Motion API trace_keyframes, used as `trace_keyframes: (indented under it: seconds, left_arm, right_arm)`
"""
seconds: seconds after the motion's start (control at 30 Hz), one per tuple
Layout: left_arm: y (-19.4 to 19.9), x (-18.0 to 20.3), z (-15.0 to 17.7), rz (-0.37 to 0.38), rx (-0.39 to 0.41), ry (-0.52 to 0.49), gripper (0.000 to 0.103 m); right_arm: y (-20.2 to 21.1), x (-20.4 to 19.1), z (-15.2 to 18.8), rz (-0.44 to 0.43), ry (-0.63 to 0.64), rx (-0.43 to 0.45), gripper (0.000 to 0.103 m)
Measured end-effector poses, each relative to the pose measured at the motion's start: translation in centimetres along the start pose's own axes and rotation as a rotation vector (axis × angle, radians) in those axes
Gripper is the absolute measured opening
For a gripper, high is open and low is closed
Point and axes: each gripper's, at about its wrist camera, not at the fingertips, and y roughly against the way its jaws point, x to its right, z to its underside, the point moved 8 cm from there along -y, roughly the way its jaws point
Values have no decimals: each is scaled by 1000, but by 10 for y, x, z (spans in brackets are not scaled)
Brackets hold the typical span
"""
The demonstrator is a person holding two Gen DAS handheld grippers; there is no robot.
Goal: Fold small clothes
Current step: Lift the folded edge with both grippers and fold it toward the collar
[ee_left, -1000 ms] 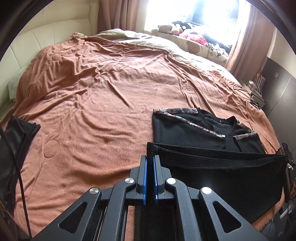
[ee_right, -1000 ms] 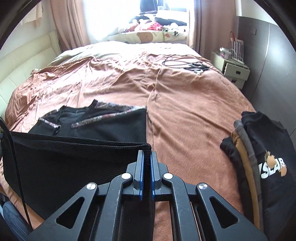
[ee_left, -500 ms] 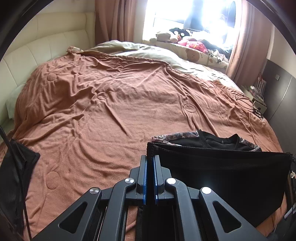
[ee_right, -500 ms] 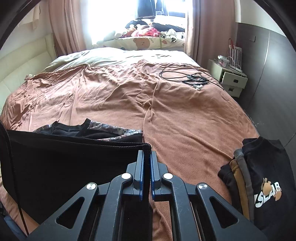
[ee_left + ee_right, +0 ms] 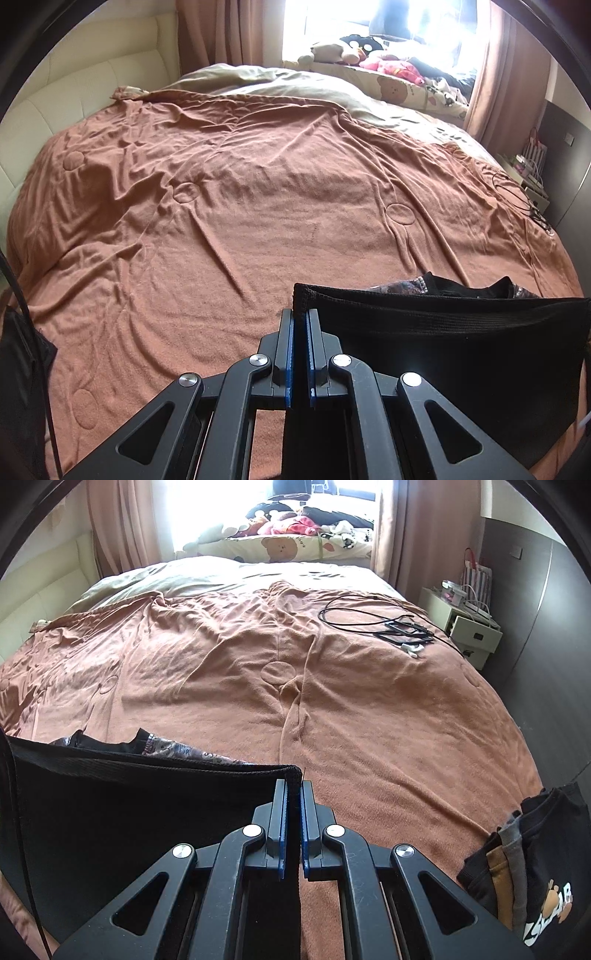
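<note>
A black knit top with patterned shoulder trim lies on the brown bed cover, its bottom hem lifted. My left gripper is shut on the hem's left corner. My right gripper is shut on the hem's right corner. The hem is stretched taut between them, raised over the body of the top. Only the collar and patterned trim show beyond the hem; the rest of the top is hidden behind the lifted cloth.
A stack of folded clothes lies at the bed's right front edge. Black cables and devices lie on the far right of the brown cover. A dark garment hangs at the left edge. A nightstand stands right.
Both grippers have carried the hem forward toward the collar. The hem now covers most of the top; only the collar and trim still show.
</note>
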Motion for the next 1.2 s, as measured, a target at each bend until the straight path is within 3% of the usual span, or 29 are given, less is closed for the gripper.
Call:
trace_keyframes:
  seconds: [0.53, 0.9, 1.2]
  left_arm:
    - [-87, -3, -18, -20, -81, -10, 6]
    - [-138, -1, -22, -78, -151, -46, 6]
    - [-169, -4, -15, -110, -209, -34, 6]
  right_arm:
    - [-91, -6, -22, 42, 29, -82, 2]
    - [-153, -7, -29, 83, 48, -169, 2]
    - [-180, -10, -32, 104, 43, -197, 3]
